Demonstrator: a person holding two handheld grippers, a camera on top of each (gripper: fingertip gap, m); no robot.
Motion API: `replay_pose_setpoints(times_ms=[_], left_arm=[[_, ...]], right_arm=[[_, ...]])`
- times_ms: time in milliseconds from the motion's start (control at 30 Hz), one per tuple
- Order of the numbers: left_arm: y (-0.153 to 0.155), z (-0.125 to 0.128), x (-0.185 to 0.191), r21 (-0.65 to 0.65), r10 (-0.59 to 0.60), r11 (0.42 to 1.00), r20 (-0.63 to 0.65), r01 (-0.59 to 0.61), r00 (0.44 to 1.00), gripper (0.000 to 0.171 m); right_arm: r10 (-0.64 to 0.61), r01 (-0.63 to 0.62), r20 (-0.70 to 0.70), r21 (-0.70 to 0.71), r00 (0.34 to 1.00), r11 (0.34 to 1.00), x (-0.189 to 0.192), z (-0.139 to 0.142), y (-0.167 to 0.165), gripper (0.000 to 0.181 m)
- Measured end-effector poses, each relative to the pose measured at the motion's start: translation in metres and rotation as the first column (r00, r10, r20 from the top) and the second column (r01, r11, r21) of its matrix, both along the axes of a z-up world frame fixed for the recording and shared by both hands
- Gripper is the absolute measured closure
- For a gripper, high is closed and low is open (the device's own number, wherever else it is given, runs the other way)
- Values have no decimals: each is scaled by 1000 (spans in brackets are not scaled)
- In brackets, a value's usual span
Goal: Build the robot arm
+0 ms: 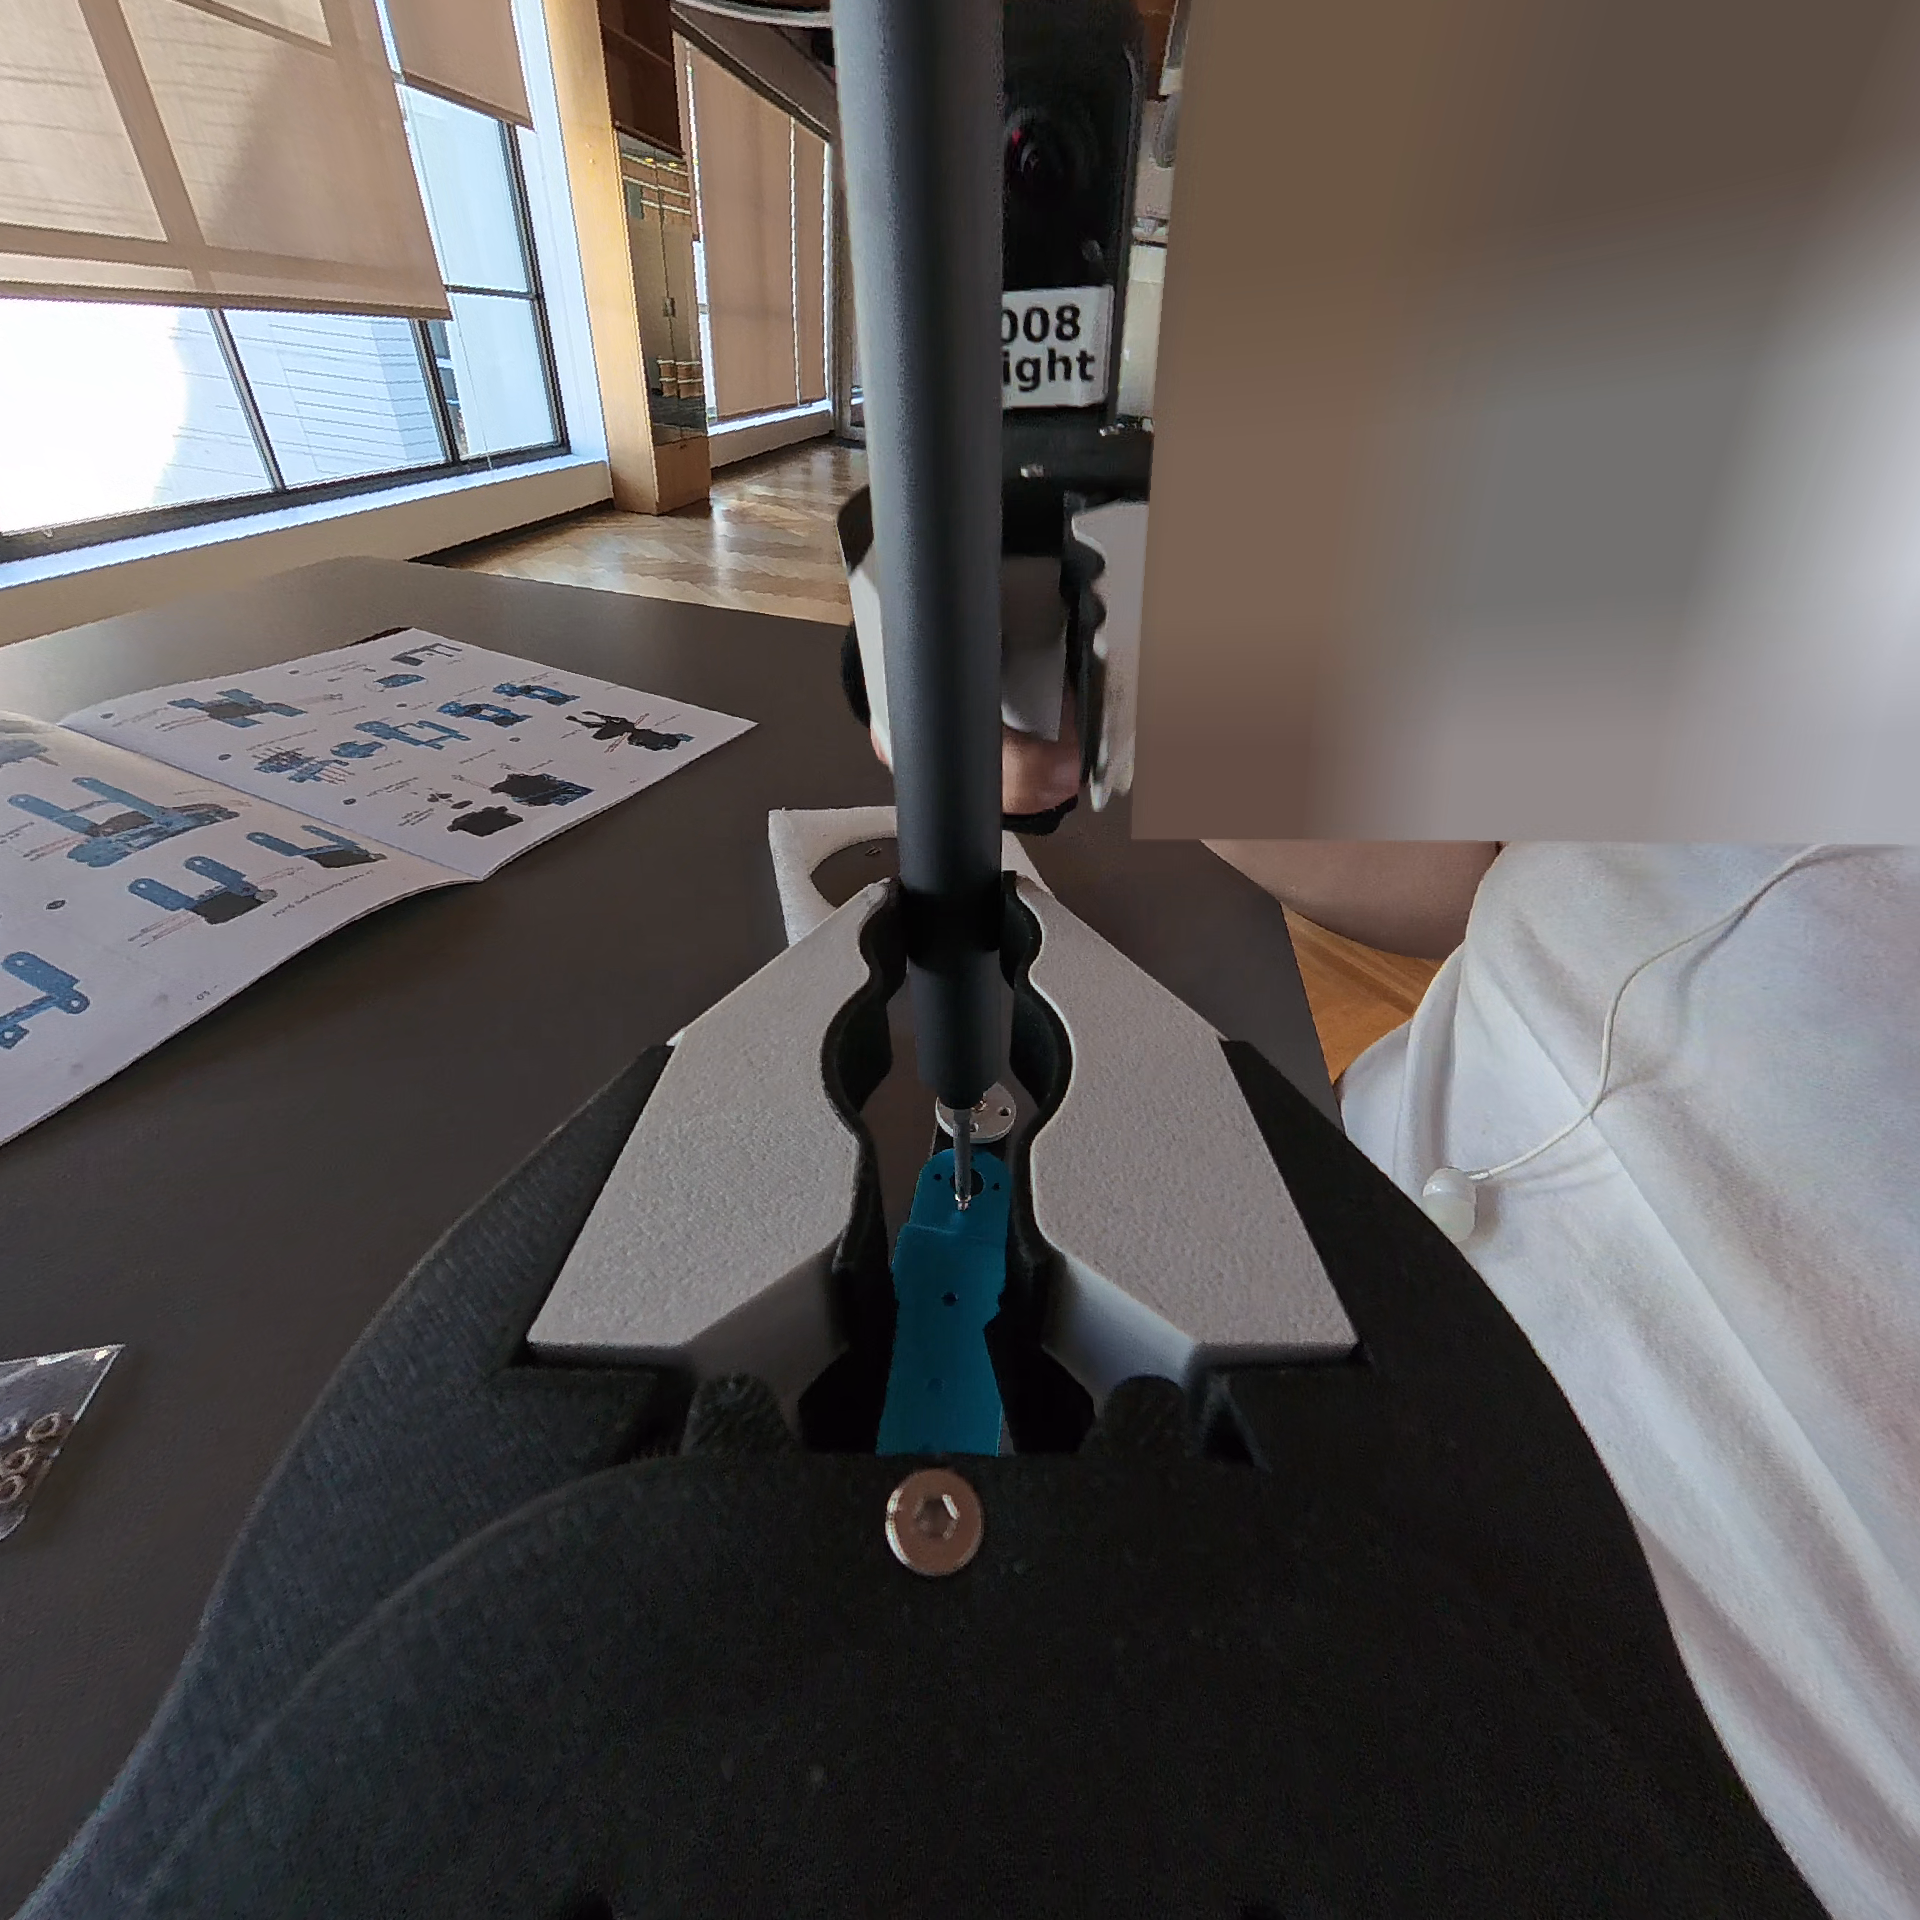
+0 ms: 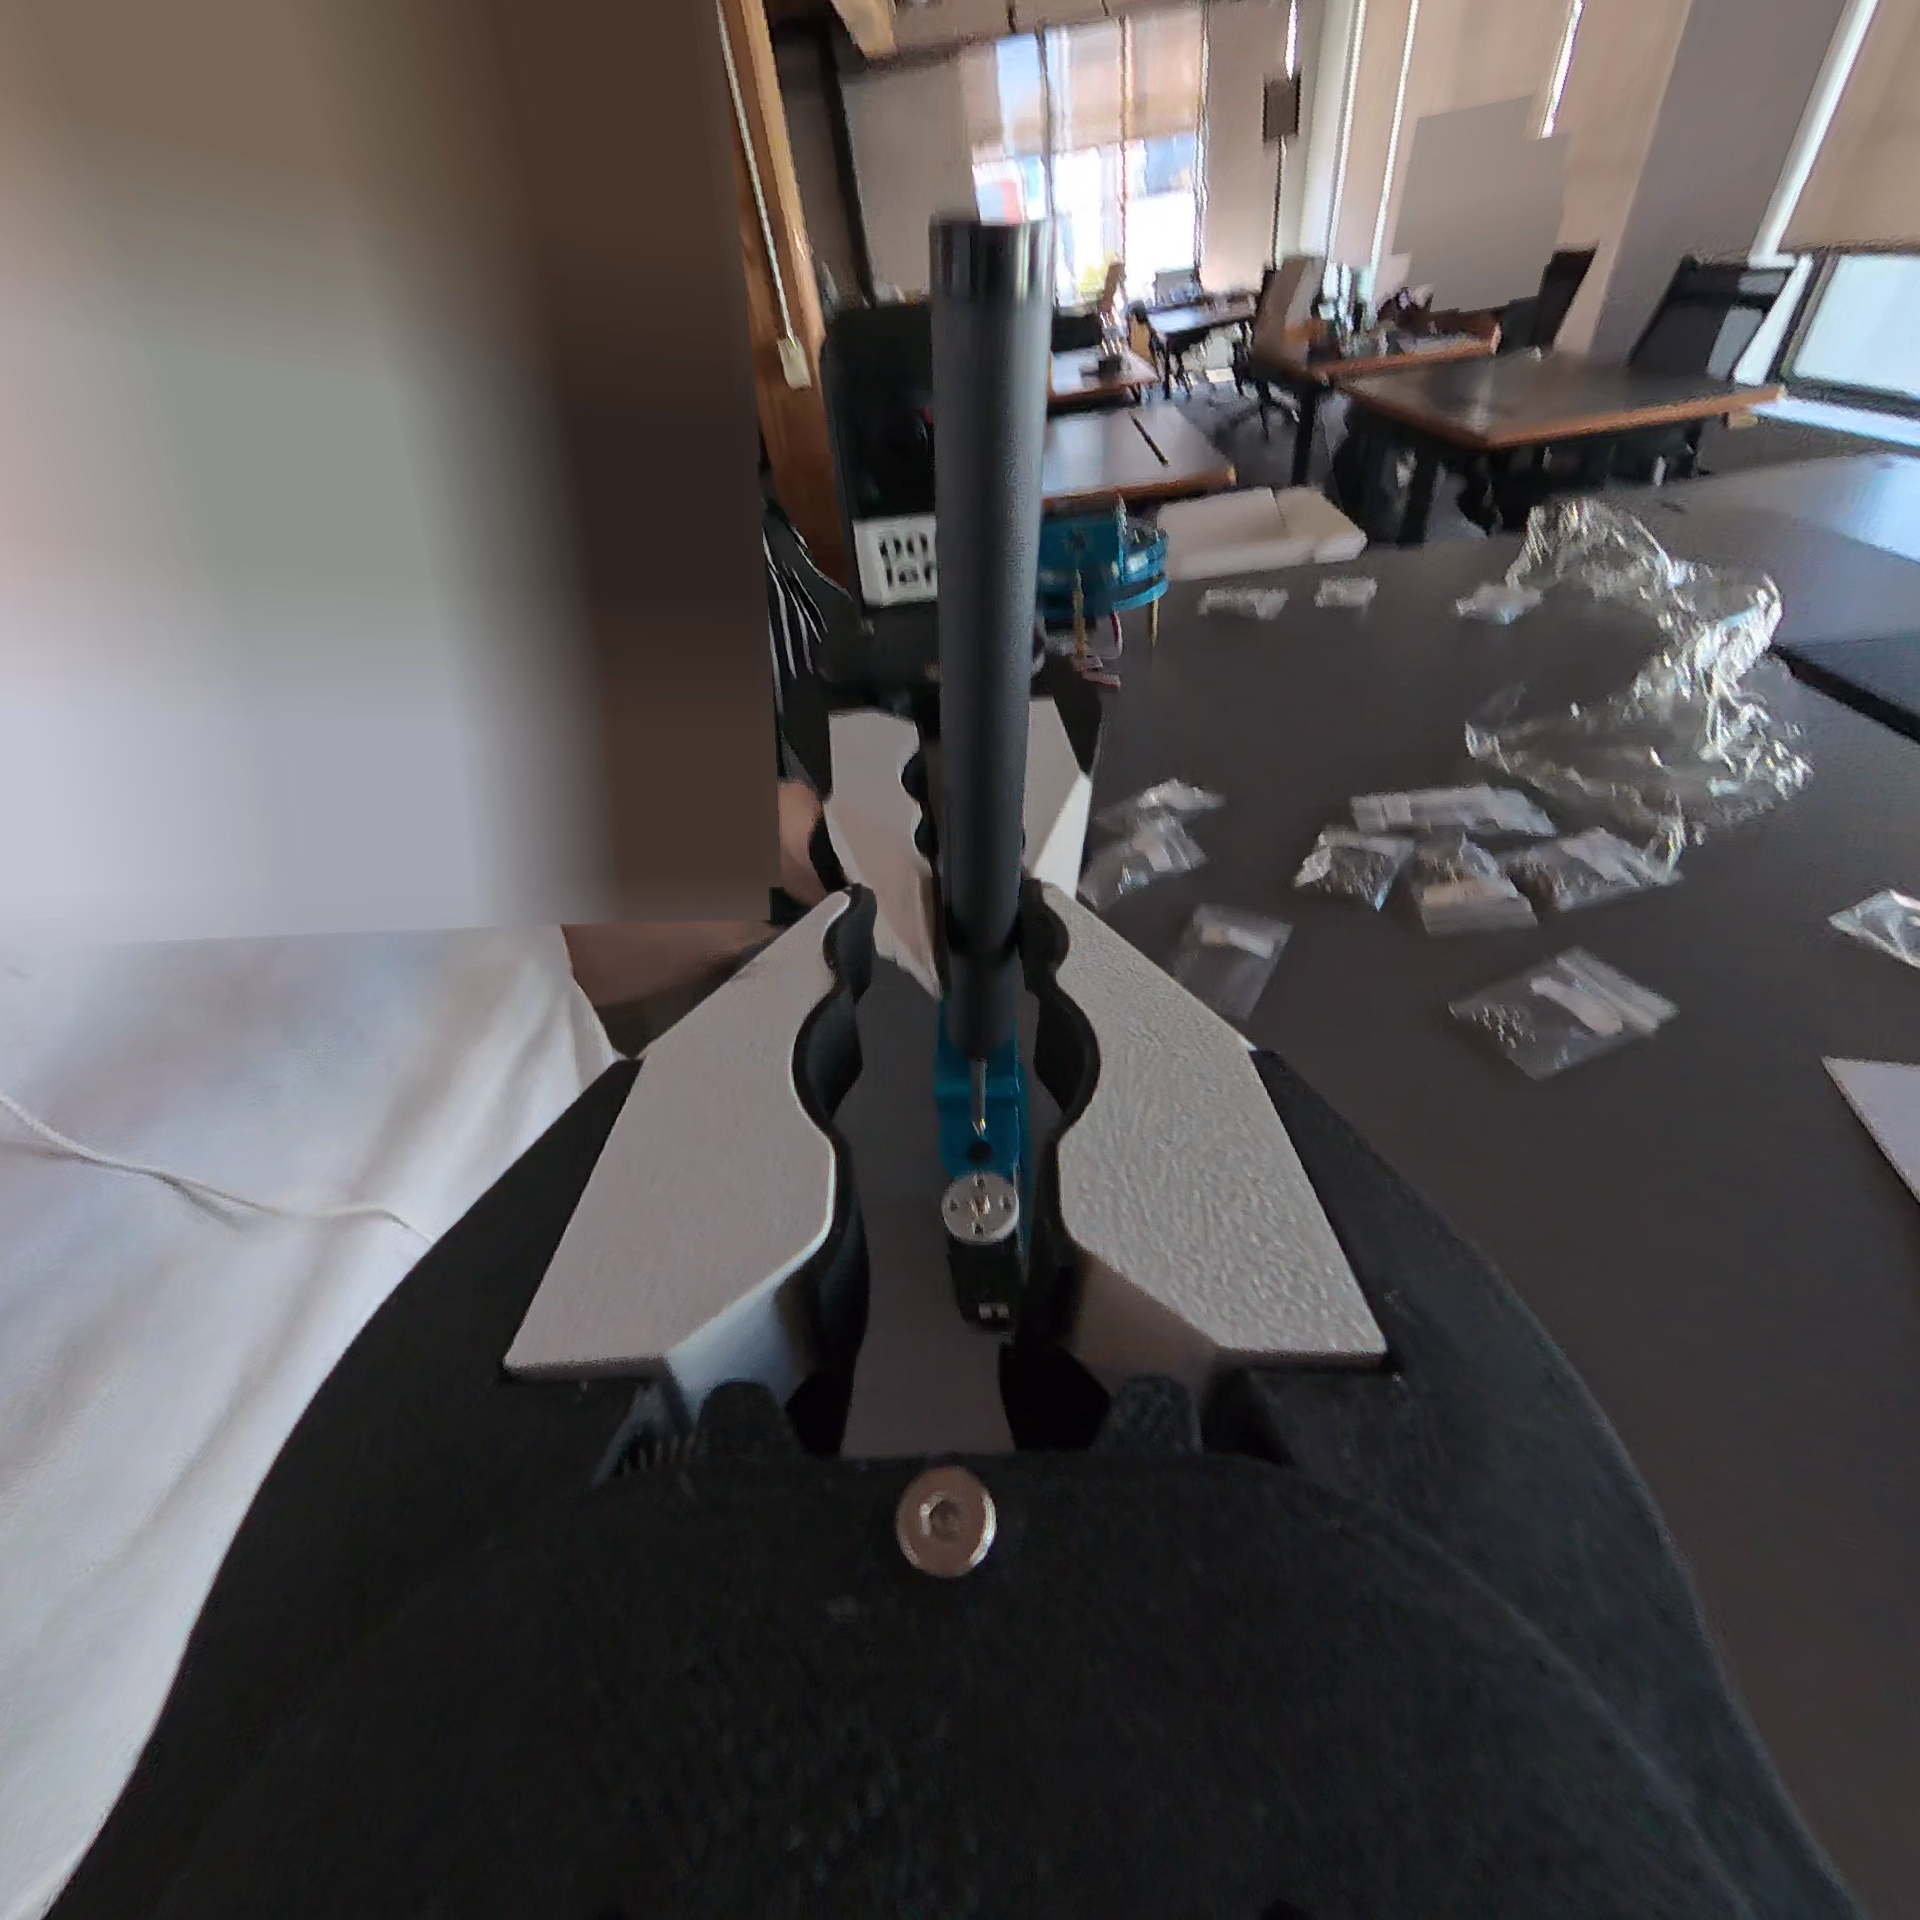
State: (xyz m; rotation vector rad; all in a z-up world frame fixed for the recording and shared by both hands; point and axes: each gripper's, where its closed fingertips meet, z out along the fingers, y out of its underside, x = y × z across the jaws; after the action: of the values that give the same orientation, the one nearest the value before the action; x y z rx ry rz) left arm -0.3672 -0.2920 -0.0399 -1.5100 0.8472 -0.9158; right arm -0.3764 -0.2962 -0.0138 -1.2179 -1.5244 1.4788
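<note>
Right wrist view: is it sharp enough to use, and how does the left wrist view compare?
Right wrist view: soft motion blur throughout, plastic bags smeared, screwdriver tip legible. Left wrist view: sharp on the blue bracket and booklet; window blown out; both fisheye-bent at edges.

You're in an open-plan office doing workshop duty: rows of desks (image 2: 1538, 405) and office chairs (image 2: 1714, 322) behind, roller-blind windows (image 1: 208, 239), assembly booklet (image 1: 312, 790) and bagged hardware (image 2: 1455, 842) across your dark counter (image 2: 1558, 1195).
</note>
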Motion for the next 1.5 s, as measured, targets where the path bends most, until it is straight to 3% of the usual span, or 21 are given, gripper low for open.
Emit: replay_pose_setpoints(times_ms=[167,367,467,700,1133,1333,1500], left_arm=[[-1,0,0,3,-4,1000,1,4,1000,156],[-3,0,2,20,-11,1000,-20,12,1000,156],[-4,0,3,31,-15,999,-26,16,1000,156],[-5,0,1,29,-25,999,-16,26,1000,156],[-5,0,1,40,-21,999,-56,23,998,156],[-7,0,-2,30,-49,998,-77,51,996,156],[-7,-1,-3,27,-62,998,-93,65,994,156]], right_arm=[[24,-24,4,0,1000,1000,-13,3,2,151],[56,-59,-64,-42,996,997,-25,25,-3,150],[56,-55,-66,11,996,998,-28,28,-6,165],[42,-40,-71,28,997,999,-30,27,-7,165],[-108,122,-81,190,991,974,-29,27,-4,163],[-12,22,-54,202,998,979,-30,36,-10,153],[15,-10,-18,243,1000,970,-31,44,-6,163]])
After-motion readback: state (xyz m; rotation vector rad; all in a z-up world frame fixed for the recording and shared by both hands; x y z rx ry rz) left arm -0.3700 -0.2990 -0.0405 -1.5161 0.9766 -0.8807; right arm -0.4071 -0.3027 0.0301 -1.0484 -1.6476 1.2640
